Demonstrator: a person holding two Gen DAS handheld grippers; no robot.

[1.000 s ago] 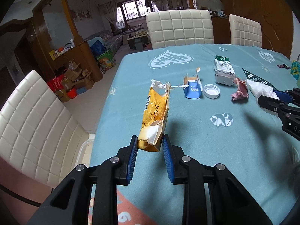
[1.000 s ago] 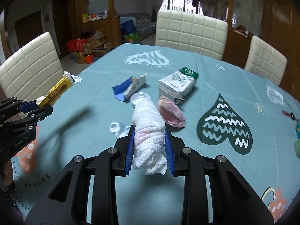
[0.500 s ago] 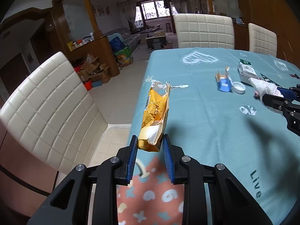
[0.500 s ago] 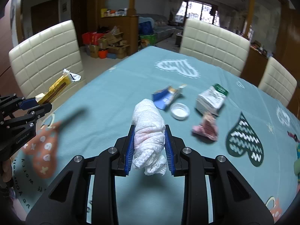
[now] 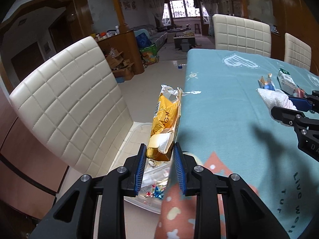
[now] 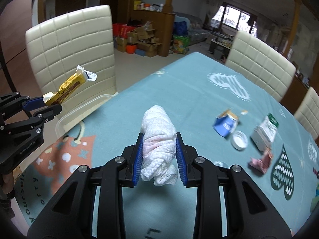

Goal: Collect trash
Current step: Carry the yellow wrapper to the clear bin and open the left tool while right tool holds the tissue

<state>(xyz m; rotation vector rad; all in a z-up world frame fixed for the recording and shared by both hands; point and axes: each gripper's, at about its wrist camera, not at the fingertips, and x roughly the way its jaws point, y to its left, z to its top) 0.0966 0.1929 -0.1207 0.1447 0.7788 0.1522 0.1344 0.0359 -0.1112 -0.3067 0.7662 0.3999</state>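
Observation:
My left gripper [image 5: 159, 155] is shut on a torn yellow snack wrapper [image 5: 165, 119] and holds it in the air at the table's left edge, above a clear plastic bin [image 5: 151, 179] on the floor that holds some wrappers. The wrapper [image 6: 69, 87] and bin rim [image 6: 79, 109] also show in the right wrist view. My right gripper [image 6: 158, 145] is shut on a crumpled white paper towel [image 6: 158, 139], held above the teal tablecloth [image 6: 189, 99]. A blue carton [image 6: 225, 124], white lid [image 6: 240, 142], green-white carton [image 6: 265, 133] and pink wrapper [image 6: 261, 160] lie on the table.
A cream padded chair [image 5: 65, 107] stands close left of the bin. Two more cream chairs [image 5: 241, 33] stand at the table's far side. Cardboard boxes [image 6: 143, 39] and a wooden counter stand on the floor beyond.
Both grippers have swung left with their loads. The left one has moved from over the table to its left edge, bringing the floor bin into view below the wrapper.

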